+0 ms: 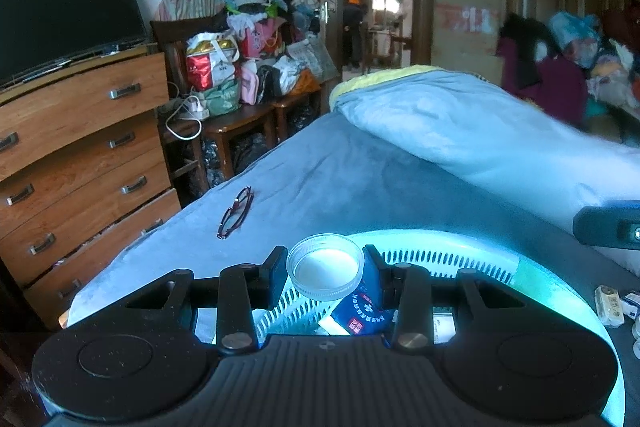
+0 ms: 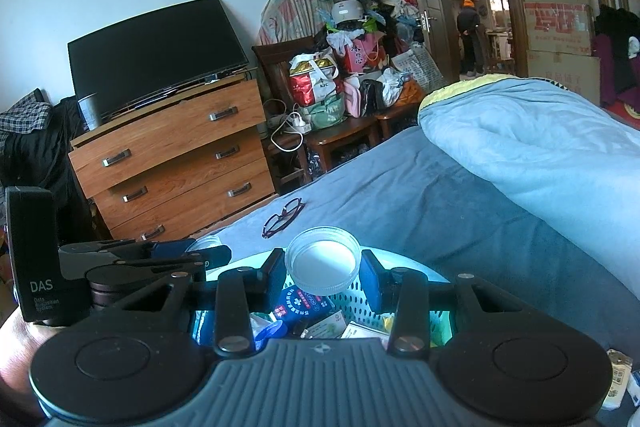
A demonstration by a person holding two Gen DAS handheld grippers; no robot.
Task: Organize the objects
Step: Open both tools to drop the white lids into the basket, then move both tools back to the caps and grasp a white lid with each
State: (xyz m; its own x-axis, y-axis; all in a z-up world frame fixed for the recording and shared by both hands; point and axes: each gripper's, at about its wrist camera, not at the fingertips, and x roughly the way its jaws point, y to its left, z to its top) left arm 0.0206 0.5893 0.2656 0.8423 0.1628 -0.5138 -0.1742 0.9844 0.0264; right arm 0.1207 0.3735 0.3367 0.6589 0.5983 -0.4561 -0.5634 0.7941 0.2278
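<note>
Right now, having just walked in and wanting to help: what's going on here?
A person is sorting small items into a pale slotted basket on the bed. The left gripper pinches a round white lid over it; the right gripper pinches a second lid. Glasses lie apart on the sheet.

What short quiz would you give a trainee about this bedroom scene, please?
1. True or false: the glasses lie on top of the dresser.
2. Multiple choice: what stands on the dresser? A) a television B) a lamp C) a helmet
3. Short answer: what is between the fingers of the right gripper?

Key:
1. False. They lie on the blue bed sheet.
2. A, the television.
3. A round clear lid, over a pale basket of packets.
</note>
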